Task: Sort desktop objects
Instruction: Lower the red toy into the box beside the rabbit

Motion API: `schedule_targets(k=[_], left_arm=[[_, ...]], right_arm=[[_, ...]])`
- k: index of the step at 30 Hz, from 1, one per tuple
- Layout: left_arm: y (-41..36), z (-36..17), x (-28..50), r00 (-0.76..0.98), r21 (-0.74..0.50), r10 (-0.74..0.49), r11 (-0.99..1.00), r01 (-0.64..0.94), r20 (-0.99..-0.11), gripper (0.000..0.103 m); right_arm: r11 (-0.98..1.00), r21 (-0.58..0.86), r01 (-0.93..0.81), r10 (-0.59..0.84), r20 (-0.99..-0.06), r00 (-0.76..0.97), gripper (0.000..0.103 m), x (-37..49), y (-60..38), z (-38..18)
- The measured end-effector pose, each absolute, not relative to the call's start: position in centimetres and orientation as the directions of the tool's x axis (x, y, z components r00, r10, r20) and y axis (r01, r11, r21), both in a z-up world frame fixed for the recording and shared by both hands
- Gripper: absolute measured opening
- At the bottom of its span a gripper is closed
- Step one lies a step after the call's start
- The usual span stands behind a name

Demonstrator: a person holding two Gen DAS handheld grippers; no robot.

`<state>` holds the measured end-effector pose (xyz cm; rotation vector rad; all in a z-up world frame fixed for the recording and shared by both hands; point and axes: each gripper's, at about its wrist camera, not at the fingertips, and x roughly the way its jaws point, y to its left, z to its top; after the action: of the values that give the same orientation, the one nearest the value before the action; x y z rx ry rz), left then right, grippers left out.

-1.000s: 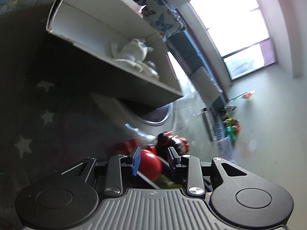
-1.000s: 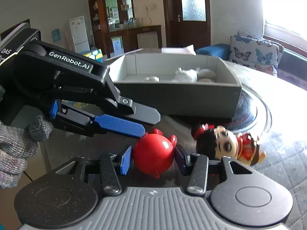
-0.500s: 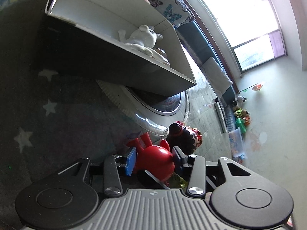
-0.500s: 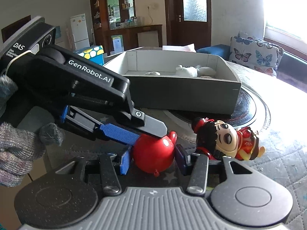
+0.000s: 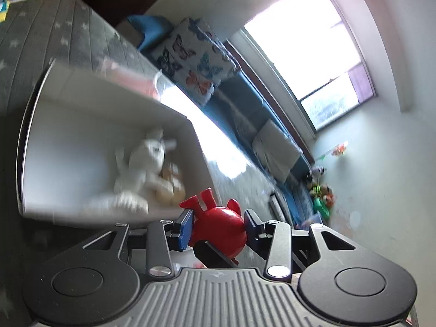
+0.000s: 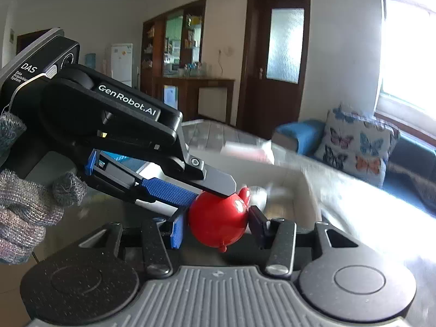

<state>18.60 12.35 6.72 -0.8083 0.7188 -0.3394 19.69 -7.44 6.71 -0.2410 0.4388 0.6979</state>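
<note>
A shiny red pig figure (image 5: 220,229) is clamped between the blue pads of my left gripper (image 5: 219,224). In the right wrist view the same pig (image 6: 218,222) also sits between the pads of my right gripper (image 6: 216,224), with the left gripper (image 6: 218,188) reaching in from the left on top of it. Both grippers hold the pig up by the near wall of the grey box (image 5: 49,147). A white plush rabbit (image 5: 144,163) and a tan item lie inside the box.
A butterfly cushion (image 5: 196,62) and a blue sofa (image 5: 245,114) stand behind the table by the bright window. A gloved hand (image 6: 24,218) holds the left gripper. The quilted star table cover (image 5: 32,35) runs left of the box.
Both grippers have lifted the red pig off the table and carried it toward the box. The doll figure on the table has dropped out of view.
</note>
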Motion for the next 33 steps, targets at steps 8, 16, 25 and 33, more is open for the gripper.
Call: schedule_targets(k=[8, 16, 25, 33], left_arm=[[15.0, 4.3, 24.8, 0.694, -0.773, -0.519, 0.628, -0.088, -0.499, 0.042], [14.8, 0.7, 26.8, 0.651, -0.759, -0.515, 0.634, -0.149, -0.558, 0.041], [13.6, 0.3, 26.3, 0.645, -0.703, -0.488, 0.702, -0.111, -0.588, 0.043], [14.4, 1.5, 25.3, 0.67, -0.703, -0.47, 0.702, -0.111, -0.575, 0.041]], right_arm=[[0.722, -0.015, -0.692, 0.575, -0.543, 0.612, 0.049, 27.1, -5.1, 5.5], [0.721, 0.044, -0.691, 0.557, -0.629, 0.542, 0.048, 29.8, -4.8, 2.3], [0.735, 0.051, -0.676, 0.536, -0.654, 0.534, 0.05, 30.7, -4.8, 1.4], [0.756, 0.037, -0.653, 0.516, -0.648, 0.56, 0.05, 30.3, -5.1, 1.4]])
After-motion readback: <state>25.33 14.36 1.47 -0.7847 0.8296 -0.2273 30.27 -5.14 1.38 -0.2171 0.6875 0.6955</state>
